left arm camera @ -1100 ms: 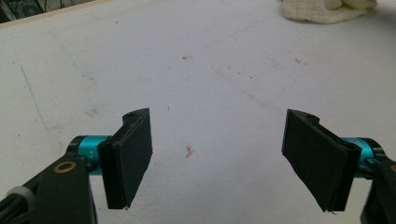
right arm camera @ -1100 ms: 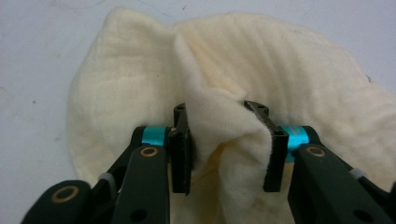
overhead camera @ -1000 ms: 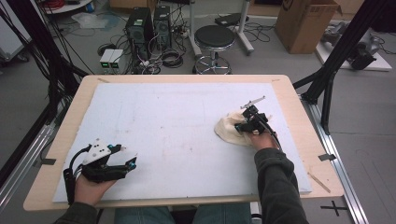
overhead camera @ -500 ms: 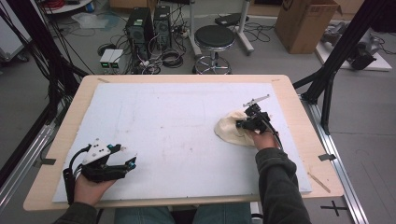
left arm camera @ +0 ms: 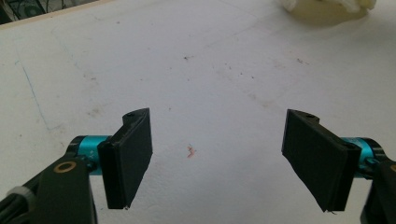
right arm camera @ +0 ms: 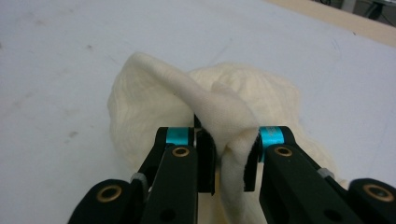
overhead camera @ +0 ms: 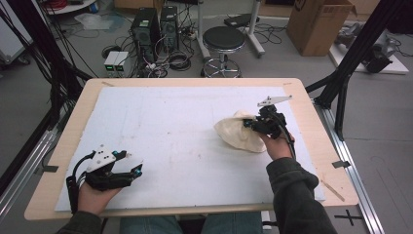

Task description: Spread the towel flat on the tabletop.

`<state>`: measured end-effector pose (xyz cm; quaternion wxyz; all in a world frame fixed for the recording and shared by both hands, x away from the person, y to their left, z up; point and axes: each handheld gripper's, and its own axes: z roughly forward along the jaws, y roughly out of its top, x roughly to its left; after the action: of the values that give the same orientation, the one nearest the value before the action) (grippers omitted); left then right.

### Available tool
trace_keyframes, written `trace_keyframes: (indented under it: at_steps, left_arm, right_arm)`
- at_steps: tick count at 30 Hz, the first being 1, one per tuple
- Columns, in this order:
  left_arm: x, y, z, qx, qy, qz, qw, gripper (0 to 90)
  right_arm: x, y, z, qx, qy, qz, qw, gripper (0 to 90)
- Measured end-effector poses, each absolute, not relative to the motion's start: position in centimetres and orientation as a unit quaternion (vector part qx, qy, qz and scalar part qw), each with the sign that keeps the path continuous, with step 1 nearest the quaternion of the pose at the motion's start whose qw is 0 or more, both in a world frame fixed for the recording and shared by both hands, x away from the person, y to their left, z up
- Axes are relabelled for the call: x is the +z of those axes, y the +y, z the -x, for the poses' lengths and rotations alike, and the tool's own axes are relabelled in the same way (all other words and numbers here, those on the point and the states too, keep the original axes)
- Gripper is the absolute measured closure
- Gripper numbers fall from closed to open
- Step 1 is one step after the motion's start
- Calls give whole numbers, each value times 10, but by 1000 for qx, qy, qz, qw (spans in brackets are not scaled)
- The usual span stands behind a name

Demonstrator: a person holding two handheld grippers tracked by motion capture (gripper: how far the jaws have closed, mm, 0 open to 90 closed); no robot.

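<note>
Pinching a fold of the cloth [right arm camera: 205,98] at the worktop's [overhead camera: 170,126] right side, right gripper [right arm camera: 227,161] jaws clamped. Left gripper [left arm camera: 217,161] idle, jaws wide, empty. Next, probably: lifting to spread it.

In the left gripper view the cream cloth [left arm camera: 327,7] is cut off by the top edge. In the right gripper view its pinched fold vanishes between the jaws of the right gripper [right arm camera: 227,161], which hide the cloth's near edge.
</note>
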<state>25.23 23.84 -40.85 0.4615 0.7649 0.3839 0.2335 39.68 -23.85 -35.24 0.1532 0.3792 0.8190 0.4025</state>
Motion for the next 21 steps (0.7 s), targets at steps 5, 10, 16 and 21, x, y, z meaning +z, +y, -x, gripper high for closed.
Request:
trace_keyframes:
  at_steps: [5, 10, 16, 21]
  left_arm:
    - [-408, 239, -252, 234, 384, -764, 463, 249]
    - [-408, 239, -251, 234, 384, -762, 465, 249]
    - [-407, 241, -251, 237, 386, -759, 468, 248]
    - [-406, 243, -251, 238, 384, -758, 470, 248]
  right_arm:
    - [-334, -219, -384, 426, 815, -364, 147, 823]
    - [-322, -189, -375, 445, 818, -343, 127, 823]
    - [-317, -148, -372, 456, 827, -313, 98, 823]
    - [-330, -115, -379, 443, 839, -307, 76, 823]
